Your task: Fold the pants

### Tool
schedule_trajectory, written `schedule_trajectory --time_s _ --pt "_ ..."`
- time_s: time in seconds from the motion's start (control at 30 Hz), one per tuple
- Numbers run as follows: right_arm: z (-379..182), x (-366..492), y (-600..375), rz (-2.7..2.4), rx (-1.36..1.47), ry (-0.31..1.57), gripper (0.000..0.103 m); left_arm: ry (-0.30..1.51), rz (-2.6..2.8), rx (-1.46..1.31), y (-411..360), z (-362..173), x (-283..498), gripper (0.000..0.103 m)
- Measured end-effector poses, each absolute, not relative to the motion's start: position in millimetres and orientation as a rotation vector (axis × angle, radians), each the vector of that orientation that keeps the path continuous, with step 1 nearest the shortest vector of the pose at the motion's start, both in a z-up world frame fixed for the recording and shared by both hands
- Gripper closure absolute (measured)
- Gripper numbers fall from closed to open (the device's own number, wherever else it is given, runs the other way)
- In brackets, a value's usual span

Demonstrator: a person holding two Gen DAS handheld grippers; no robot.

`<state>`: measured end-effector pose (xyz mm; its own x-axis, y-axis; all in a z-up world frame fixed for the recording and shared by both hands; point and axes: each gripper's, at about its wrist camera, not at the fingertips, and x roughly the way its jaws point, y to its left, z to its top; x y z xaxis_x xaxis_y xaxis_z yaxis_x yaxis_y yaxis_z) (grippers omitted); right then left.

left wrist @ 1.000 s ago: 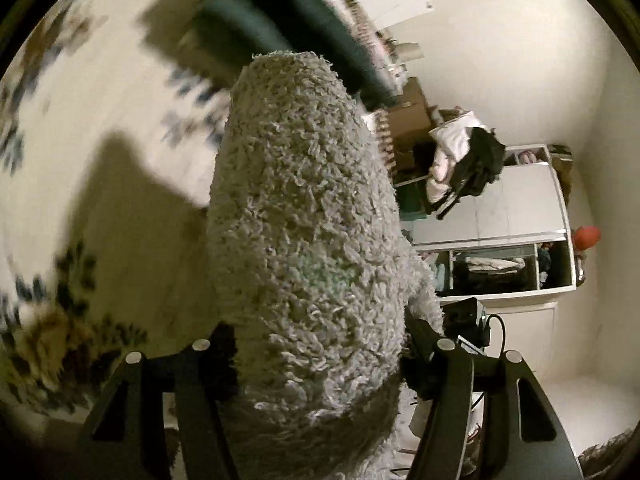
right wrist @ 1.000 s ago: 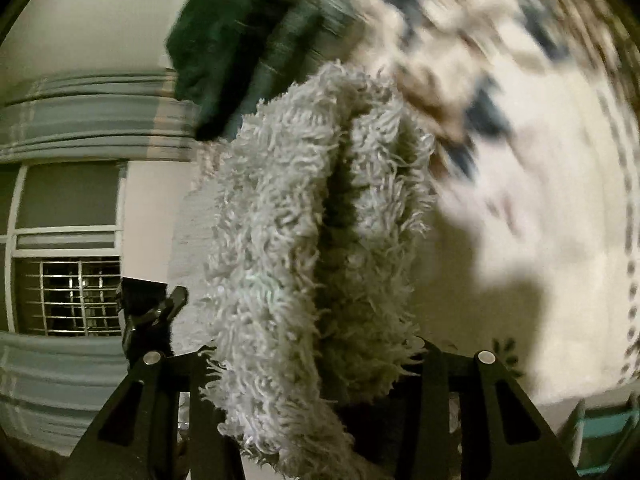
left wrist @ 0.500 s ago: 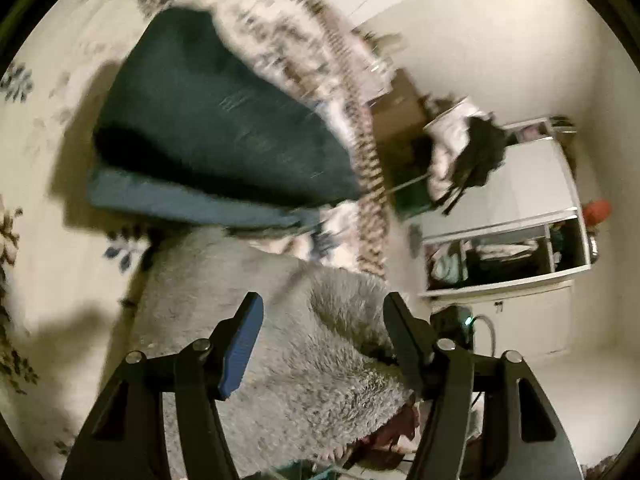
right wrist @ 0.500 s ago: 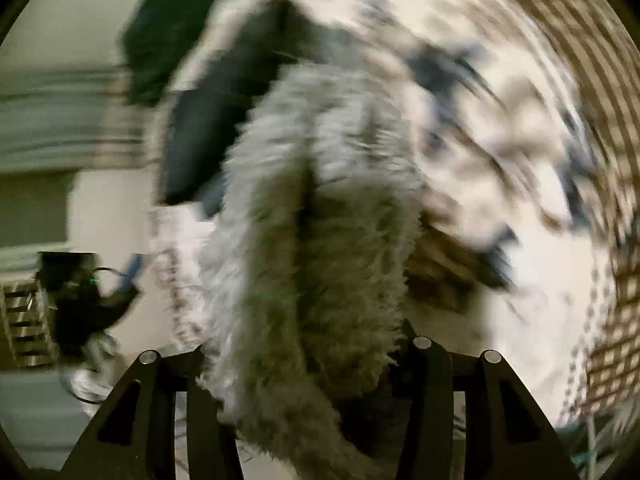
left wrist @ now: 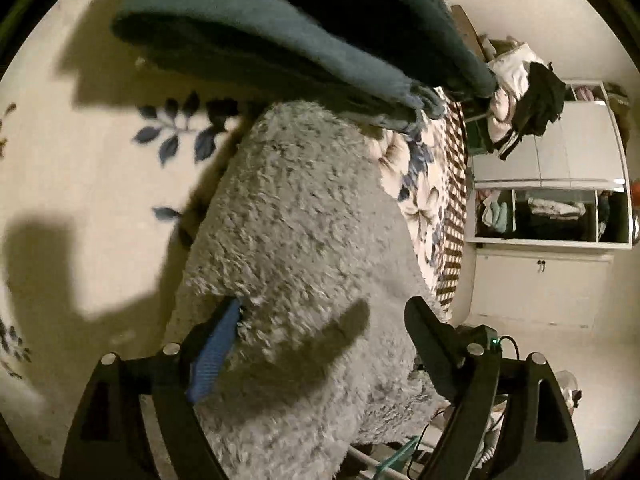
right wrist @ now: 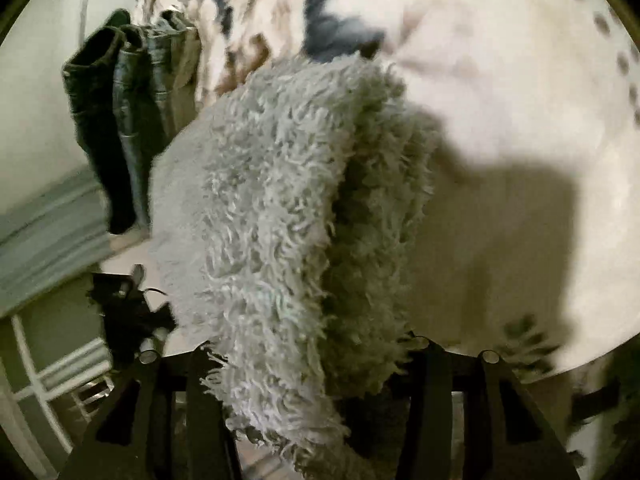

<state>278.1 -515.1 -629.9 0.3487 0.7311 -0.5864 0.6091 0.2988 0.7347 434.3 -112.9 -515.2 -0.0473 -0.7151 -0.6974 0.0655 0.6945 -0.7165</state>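
Note:
The fluffy grey pants (left wrist: pixel 304 240) lie folded on the floral bedspread (left wrist: pixel 80 168), close to the bed's edge. My left gripper (left wrist: pixel 324 320) is open, its fingers spread just above the fabric, holding nothing. In the right wrist view the same grey pants (right wrist: pixel 288 200) bulge up between the fingers of my right gripper (right wrist: pixel 316 356), which is shut on a thick fold of them. The fingertips there are hidden by the pile.
A stack of folded dark blue and teal clothes (left wrist: pixel 312 28) lies just beyond the grey pants; it also shows in the right wrist view (right wrist: pixel 128 108). The bed's edge (left wrist: pixel 452 216) drops off to the right. A white wardrobe (left wrist: pixel 552 208) stands across the room.
The left gripper let go of the grey pants and opened; the pants came down onto the bed beside the dark stack. The right gripper stayed shut on them and moved down.

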Motion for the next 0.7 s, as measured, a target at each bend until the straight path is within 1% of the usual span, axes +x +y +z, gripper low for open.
schedule_trajectory --time_s 0.1,0.17,0.23,0.27,0.3,0.33,0.37,0.4,0.43,0.47,0.5,0.53,0.63,0.67,0.7 --pt "-618 265 -512 0.209 1.5 1.243 0.056 1.46 -0.71 -0.541 -108 -494 431 0.02" --pt "-627 252 -513 0.188 1.51 1.27 0.056 1.435 -0.725 -0.533 -104 -480 427 0.02" --pt "-654 235 -514 0.145 1.526 1.348 0.055 1.431 -0.739 -0.534 -106 -476 426 0.02" --pt "-666 228 -514 0.132 1.512 1.387 0.053 1.43 -0.738 -0.525 -108 -477 425 0.02" --pt "-675 223 -513 0.119 1.475 1.43 0.046 1.43 -0.742 -0.511 -112 -478 424 0.02" --pt "-682 219 -512 0.102 1.449 1.457 0.042 1.438 -0.757 -0.505 -118 -481 422 0.02" --pt "-688 213 -512 0.083 1.436 1.482 0.033 1.449 -0.772 -0.495 -125 -485 420 0.02" --pt "-691 210 -511 0.083 1.436 1.488 0.028 1.462 -0.791 -0.472 -136 -491 418 0.019" --pt "-692 207 -510 0.085 1.431 1.489 0.028 1.476 -0.809 -0.452 -142 -496 415 0.018" --pt "-690 203 -509 0.08 1.414 1.481 0.027 1.495 -0.825 -0.414 -153 -506 413 0.014" --pt "-687 200 -509 0.077 1.402 1.467 0.021 1.504 -0.828 -0.385 -157 -512 412 0.014" --pt "-684 196 -511 0.073 1.402 1.443 0.019 1.519 -0.833 -0.351 -164 -519 412 0.014" --pt "-683 188 -507 0.065 1.442 1.376 0.018 1.523 -0.846 -0.252 -173 -532 415 0.014" --pt "-683 180 -503 0.051 1.442 1.365 0.018 1.509 -0.844 -0.206 -174 -534 418 0.014" --pt "-683 177 -502 0.037 1.444 1.353 0.018 1.496 -0.848 -0.168 -173 -534 418 0.022"
